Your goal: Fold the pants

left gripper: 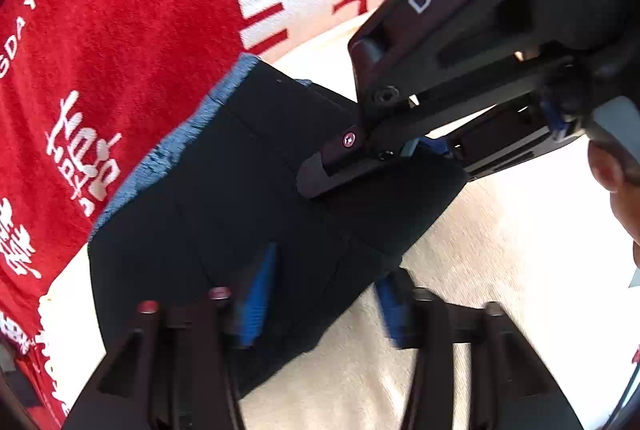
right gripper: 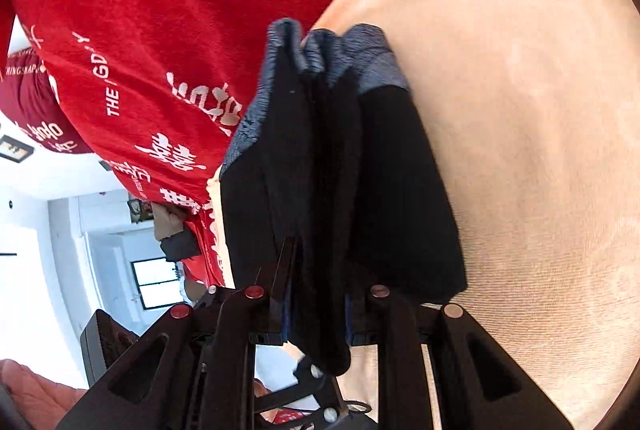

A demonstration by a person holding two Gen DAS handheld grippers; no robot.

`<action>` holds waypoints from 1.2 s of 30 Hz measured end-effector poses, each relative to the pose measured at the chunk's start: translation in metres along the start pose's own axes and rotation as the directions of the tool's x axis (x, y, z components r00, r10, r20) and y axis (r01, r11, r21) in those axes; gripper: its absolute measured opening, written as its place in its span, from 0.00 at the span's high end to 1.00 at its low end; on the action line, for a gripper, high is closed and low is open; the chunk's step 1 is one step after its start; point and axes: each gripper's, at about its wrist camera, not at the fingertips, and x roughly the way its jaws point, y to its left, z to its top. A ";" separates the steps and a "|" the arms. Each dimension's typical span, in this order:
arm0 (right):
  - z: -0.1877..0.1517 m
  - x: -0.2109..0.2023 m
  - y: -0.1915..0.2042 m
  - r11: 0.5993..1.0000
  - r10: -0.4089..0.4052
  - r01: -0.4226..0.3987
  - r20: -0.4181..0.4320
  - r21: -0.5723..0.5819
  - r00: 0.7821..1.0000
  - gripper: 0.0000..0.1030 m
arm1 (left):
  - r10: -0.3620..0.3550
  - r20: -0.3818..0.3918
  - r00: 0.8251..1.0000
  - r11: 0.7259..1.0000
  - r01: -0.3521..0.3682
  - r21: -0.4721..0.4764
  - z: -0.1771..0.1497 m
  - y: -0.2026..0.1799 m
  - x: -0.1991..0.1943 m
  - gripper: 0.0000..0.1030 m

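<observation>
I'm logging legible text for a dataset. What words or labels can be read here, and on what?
"DAS": white letters on the right gripper body.
"THE": white print on the red blanket.
"GD" and "Y": same blanket, letters between hidden.
Large white characters on the blanket: not legible to me.
Pants: no text.

The right gripper [right gripper: 316,306] clamps a folded bundle of black pants with a blue-grey knit waistband [right gripper: 384,166], frame centre, over cream fabric [right gripper: 520,110]; a red lettered blanket [right gripper: 140,30] lies upper left.
</observation>
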 end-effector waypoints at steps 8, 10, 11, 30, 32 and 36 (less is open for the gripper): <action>-0.004 0.002 0.033 0.978 -0.180 0.181 0.021 -0.106 0.983 0.77 | -0.052 -0.026 0.998 0.996 0.050 -0.071 -0.008 0.034 -0.024 0.22; -0.005 0.004 0.041 0.965 -0.231 0.233 0.036 -0.123 0.972 0.77 | -0.051 -0.024 0.998 0.993 0.048 -0.106 -0.013 0.051 -0.033 0.22; -0.006 0.006 0.045 0.958 -0.252 0.256 0.046 -0.128 0.967 0.77 | -0.051 -0.025 0.998 0.991 0.047 -0.126 -0.017 0.062 -0.037 0.22; -0.042 0.015 0.069 0.778 -0.603 0.621 0.165 -0.097 0.781 0.47 | -0.057 -0.169 0.984 0.887 -0.028 -0.460 -0.100 0.165 -0.013 0.21; -0.049 0.013 0.071 0.757 -0.633 0.649 0.167 -0.074 0.756 0.44 | -0.086 -0.165 0.982 0.882 -0.002 -0.471 -0.102 0.169 -0.013 0.21; -0.067 0.013 0.081 0.725 -0.670 0.687 0.178 -0.053 0.721 0.37 | -0.111 -0.166 0.980 0.881 0.019 -0.473 -0.103 0.178 -0.015 0.21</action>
